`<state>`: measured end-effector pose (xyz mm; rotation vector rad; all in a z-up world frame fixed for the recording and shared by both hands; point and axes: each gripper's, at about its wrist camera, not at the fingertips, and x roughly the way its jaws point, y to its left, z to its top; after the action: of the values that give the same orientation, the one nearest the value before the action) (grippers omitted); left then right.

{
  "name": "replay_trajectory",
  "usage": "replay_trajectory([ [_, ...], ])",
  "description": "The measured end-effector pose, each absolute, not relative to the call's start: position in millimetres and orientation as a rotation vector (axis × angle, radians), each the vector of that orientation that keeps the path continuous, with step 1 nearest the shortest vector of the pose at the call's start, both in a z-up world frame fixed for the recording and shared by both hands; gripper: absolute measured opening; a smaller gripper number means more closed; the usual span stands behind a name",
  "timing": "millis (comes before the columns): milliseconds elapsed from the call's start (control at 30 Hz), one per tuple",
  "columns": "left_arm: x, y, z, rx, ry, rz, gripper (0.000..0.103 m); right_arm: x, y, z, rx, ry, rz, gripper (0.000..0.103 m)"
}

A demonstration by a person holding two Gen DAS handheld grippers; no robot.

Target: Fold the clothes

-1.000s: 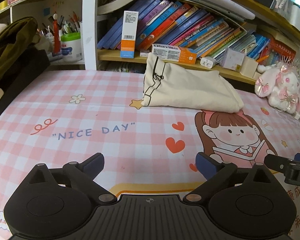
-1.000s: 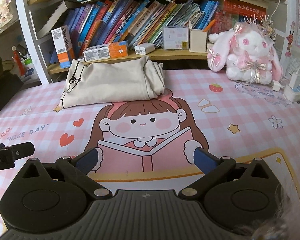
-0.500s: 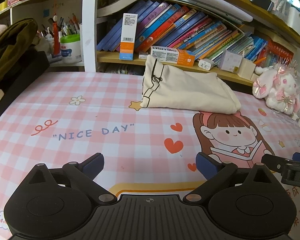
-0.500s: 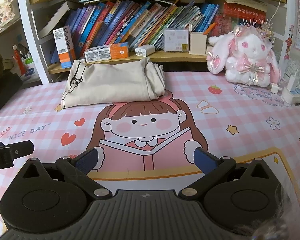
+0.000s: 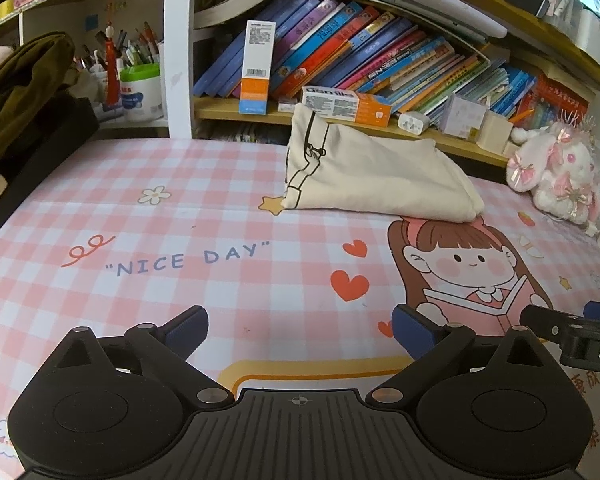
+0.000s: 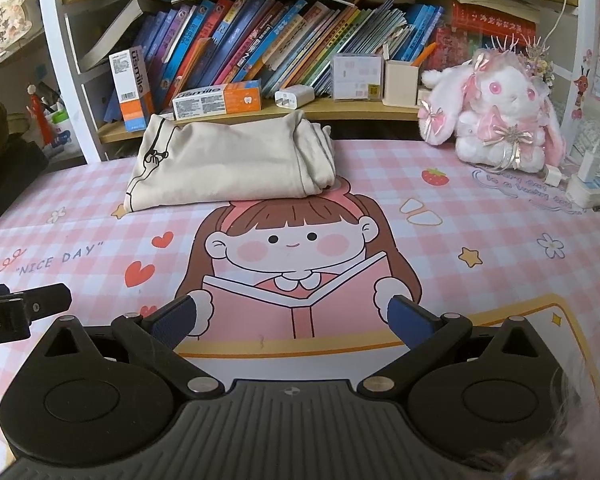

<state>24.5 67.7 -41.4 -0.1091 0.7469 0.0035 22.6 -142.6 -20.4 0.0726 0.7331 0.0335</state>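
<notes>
Folded cream garment [image 6: 228, 164] rests at the mat's [image 5: 220, 216] far edge.
Left gripper [image 5: 300, 328] and right gripper [image 6: 292, 316] hover well short of it, jaws spread and empty.

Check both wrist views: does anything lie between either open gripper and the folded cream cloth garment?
Nothing visible does. Only bare pink checked mat lies between the right gripper, the left gripper and the folded cream garment by the shelf.

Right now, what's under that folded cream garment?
The folded cream garment lies on the pink checked mat, covering the printed girl's hair bow. Whatever else sits beneath is hidden.
</notes>
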Motion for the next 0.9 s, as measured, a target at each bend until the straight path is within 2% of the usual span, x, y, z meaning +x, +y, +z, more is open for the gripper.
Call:
replay_trajectory([
  [900, 26.6, 67.5, -41.5, -0.111, 0.751, 0.005, 0.101, 25.5, -138.1, -24.9, 0.075, 0.741, 0.035, 0.103],
])
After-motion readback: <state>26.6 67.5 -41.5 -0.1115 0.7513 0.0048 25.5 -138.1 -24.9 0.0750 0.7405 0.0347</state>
